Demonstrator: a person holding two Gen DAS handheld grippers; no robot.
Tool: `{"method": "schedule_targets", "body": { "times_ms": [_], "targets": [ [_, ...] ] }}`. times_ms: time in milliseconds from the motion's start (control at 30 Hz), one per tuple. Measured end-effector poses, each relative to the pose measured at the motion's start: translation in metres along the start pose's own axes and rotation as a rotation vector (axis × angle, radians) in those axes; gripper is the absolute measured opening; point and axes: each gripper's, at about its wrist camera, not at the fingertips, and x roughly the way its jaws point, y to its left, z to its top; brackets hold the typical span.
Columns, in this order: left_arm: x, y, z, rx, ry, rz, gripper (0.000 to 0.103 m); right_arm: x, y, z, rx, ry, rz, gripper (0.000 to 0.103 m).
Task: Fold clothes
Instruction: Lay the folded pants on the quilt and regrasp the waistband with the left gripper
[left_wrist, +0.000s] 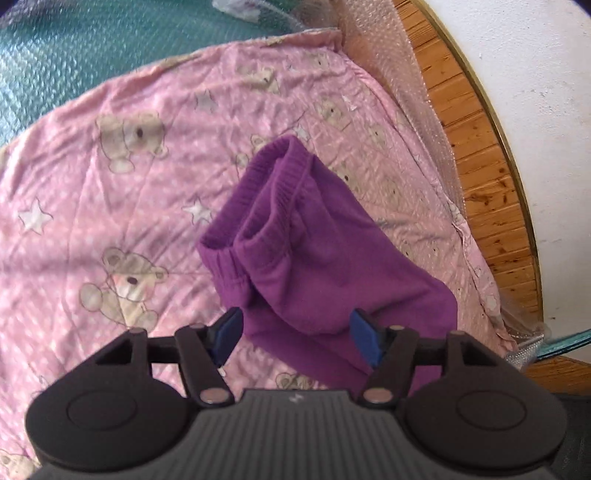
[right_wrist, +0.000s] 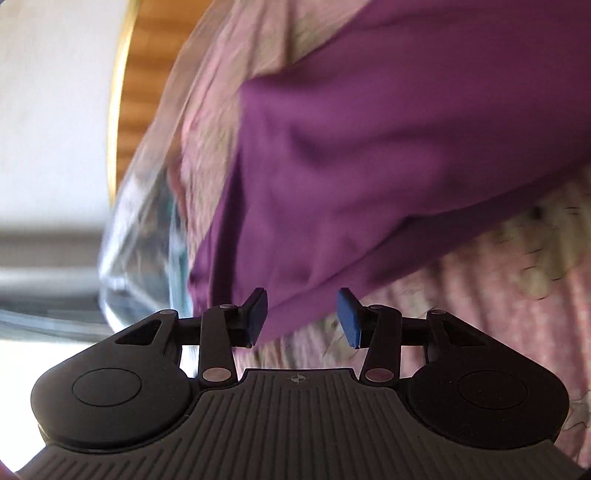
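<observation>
At the centre of the left wrist frame, folded purple pants (left_wrist: 314, 236) lie on a pink bear-print sheet (left_wrist: 110, 184), waistband toward the top. Low in that frame the left hand-held gripper (left_wrist: 297, 334) gapes wide, its blue pads (left_wrist: 225, 332) holding nothing. Across the right wrist frame, blurred, the right hand-held gripper (right_wrist: 301, 317) is likewise spread, empty, just beside the garment's lower edge.

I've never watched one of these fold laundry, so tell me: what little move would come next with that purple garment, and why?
Probably ease the left tool forward and close it on the purple garment. Both tools are open and neither grips cloth. The garment lies already folded over on the pink bear-print sheet, its near edge between the left tool's blue pads. The right tool sits at the opposite edge, its view blurred.
</observation>
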Motion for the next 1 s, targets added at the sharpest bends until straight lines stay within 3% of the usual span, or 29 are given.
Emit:
{"method": "schedule_targets", "body": {
  "times_ms": [133, 267, 333, 367, 400, 433, 467, 500, 533, 733, 867, 1000],
  "targets": [
    [0.029, -0.004, -0.001, 0.013, 0.021, 0.004, 0.065, -0.006, -0.025, 0.01, 0.13, -0.128, 0.063, 0.049],
    [0.044, -0.003, 0.0, 0.008, 0.018, 0.055, 0.065, 0.002, -0.029, 0.015, 0.132, -0.163, 0.023, 0.05],
    [0.049, -0.002, 0.003, -0.001, 0.001, 0.066, 0.064, 0.003, -0.03, 0.019, 0.132, -0.187, 0.036, 0.041],
    [0.051, -0.001, 0.005, -0.009, -0.008, 0.067, 0.062, 0.003, -0.031, 0.021, 0.132, -0.197, 0.044, 0.015],
    [0.053, -0.002, 0.007, -0.013, -0.013, 0.078, 0.052, 0.003, -0.03, 0.022, 0.127, -0.202, 0.05, 0.004],
    [0.053, -0.003, 0.009, -0.01, -0.02, 0.098, 0.04, 0.001, -0.027, 0.021, 0.112, -0.214, 0.049, 0.003],
    [0.053, -0.004, 0.011, -0.007, -0.026, 0.117, 0.011, -0.002, -0.024, 0.02, 0.09, -0.226, 0.053, 0.003],
    [0.053, -0.006, 0.013, -0.002, -0.035, 0.142, 0.004, -0.006, -0.02, 0.018, 0.071, -0.234, 0.062, 0.001],
    [0.048, -0.009, 0.014, 0.007, -0.051, 0.168, 0.004, -0.011, -0.016, 0.016, 0.056, -0.24, 0.061, 0.001],
    [0.003, 0.0, 0.011, -0.035, -0.096, 0.151, 0.003, -0.036, -0.009, 0.005, 0.001, -0.226, 0.018, 0.0],
    [0.03, 0.011, 0.018, -0.001, -0.061, 0.209, 0.003, -0.035, -0.014, 0.005, -0.027, -0.189, -0.052, 0.0],
    [0.037, 0.014, 0.021, 0.024, -0.037, 0.229, 0.008, -0.033, -0.02, 0.005, -0.055, -0.151, -0.122, 0.012]
  ]
}}
